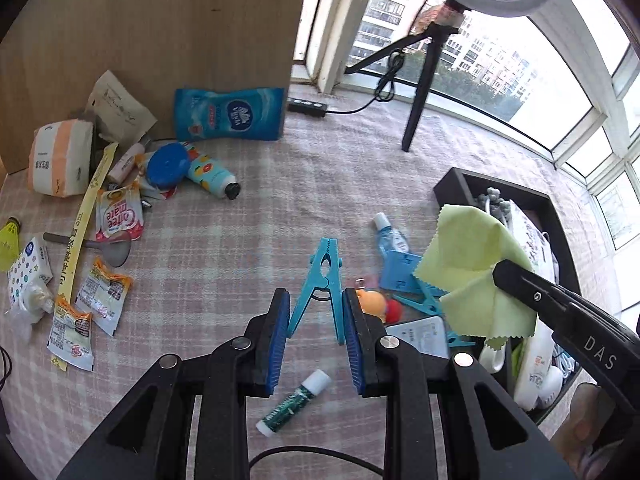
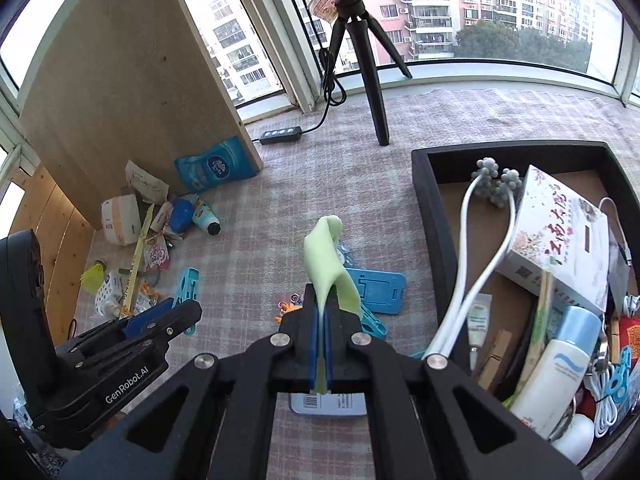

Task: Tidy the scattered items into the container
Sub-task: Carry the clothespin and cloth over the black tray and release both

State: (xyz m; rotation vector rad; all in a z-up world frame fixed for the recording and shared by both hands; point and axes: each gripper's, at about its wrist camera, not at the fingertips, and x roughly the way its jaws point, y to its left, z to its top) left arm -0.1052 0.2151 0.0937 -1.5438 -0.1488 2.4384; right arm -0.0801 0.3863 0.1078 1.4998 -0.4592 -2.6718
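My right gripper (image 2: pixel 321 312) is shut on a light green cloth (image 2: pixel 328 264) and holds it up off the checked table; the cloth (image 1: pixel 476 272) hangs at the near left edge of the black tray (image 1: pixel 452 184) in the left wrist view. The tray (image 2: pixel 424 184), on the right, holds a patterned box (image 2: pixel 560 236), a white cable, bottles and other items. My left gripper (image 1: pixel 316 304) is open around a blue clothes peg (image 1: pixel 326 276); whether the pads touch it I cannot tell. A green lip-balm tube (image 1: pixel 294 402) lies under it.
A blue phone stand (image 1: pixel 400 270), a small clear bottle (image 1: pixel 390 236), an orange toy (image 1: pixel 374 300) and a white card lie by the tray. Sachets, a tissue pack (image 1: pixel 60 156), a blue wipes pouch (image 1: pixel 230 114) and a bottle lie far left by a wooden board. A tripod (image 1: pixel 420 92) stands behind.
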